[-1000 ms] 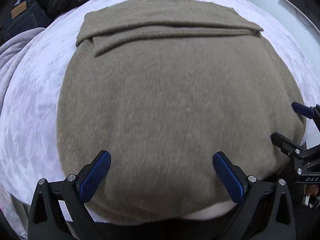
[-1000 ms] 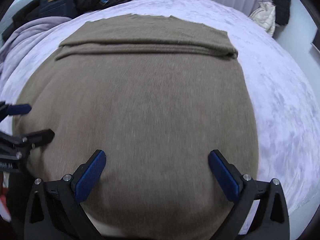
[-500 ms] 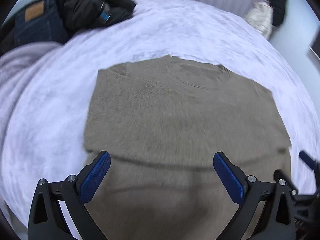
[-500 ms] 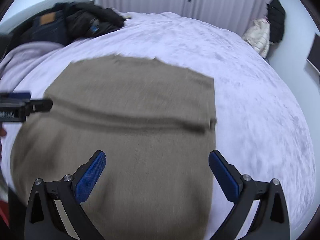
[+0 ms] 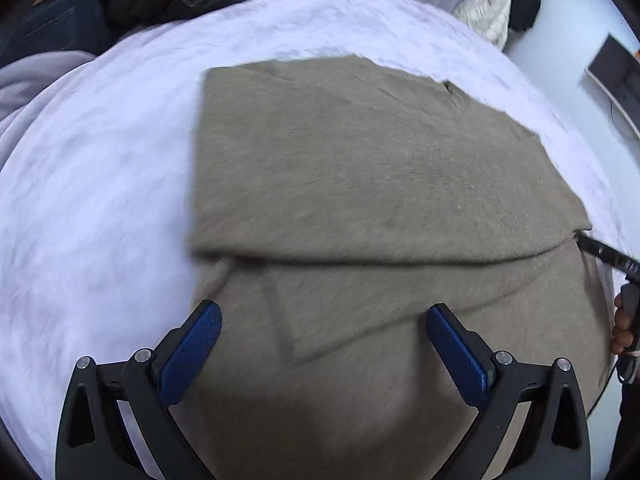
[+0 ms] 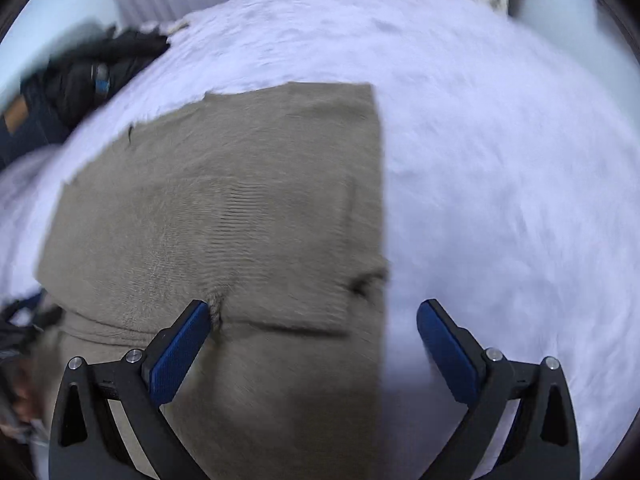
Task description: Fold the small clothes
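Two grippers, both over the bed. My left gripper (image 5: pixel 322 342) has its fingers spread wide, nothing between them, hovering above the near part of the brown sweater (image 5: pixel 376 168). My right gripper (image 6: pixel 312 340) is also wide apart; its left pad (image 6: pixel 180 354) looks to touch a bunched bit of the knit at the fold line, though blur makes contact hard to confirm, and the right pad (image 6: pixel 448 354) sits over bare bedcover. Sweater lies flat on the white bedcover (image 5: pixel 100 184), mid-bed, with a fold edge running across it and a sleeve layer showing under the fold on the near side. Its right edge is straight, parallel to the bed's right side. Dark clothes and jeans (image 5: pixel 120 0) are piled at the bed's far left corner. Right-wrist view is blurred.
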### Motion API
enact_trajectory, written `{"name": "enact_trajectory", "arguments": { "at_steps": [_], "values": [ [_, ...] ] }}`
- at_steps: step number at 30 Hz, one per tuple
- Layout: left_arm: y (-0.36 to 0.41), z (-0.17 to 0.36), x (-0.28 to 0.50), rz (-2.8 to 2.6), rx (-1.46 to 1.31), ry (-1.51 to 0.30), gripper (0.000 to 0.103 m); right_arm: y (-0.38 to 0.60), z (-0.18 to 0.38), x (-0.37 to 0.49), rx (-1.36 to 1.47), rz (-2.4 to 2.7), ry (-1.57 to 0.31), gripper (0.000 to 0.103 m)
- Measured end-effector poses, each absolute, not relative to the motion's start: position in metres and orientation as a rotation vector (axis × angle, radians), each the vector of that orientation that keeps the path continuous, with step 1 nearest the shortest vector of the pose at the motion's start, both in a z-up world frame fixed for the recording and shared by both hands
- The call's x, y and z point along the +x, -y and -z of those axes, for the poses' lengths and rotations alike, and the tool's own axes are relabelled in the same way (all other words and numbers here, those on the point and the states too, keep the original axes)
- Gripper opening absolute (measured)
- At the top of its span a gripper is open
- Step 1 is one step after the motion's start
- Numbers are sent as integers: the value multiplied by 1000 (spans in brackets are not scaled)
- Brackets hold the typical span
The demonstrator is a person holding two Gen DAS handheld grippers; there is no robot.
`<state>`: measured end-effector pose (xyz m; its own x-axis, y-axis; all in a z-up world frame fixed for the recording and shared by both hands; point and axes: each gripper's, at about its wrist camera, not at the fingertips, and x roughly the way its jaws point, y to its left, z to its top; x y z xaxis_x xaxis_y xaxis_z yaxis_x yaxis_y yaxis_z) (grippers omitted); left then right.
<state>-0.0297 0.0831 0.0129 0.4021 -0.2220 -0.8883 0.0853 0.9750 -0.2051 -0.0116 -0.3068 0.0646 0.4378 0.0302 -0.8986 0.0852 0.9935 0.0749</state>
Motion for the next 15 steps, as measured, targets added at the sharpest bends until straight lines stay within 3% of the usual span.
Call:
{"name": "enact_trajectory", "arguments": {
  "at_steps": [5, 15],
  "values": [
    [-118, -19, -90, 158, -226, -1088, 103, 326, -75, -96, 1, 44, -1033, 102],
    [-90, -6, -184, 150, -94, -1003, 103, 278, -60, -239, -116, -168, -959, 102]
  ]
}}
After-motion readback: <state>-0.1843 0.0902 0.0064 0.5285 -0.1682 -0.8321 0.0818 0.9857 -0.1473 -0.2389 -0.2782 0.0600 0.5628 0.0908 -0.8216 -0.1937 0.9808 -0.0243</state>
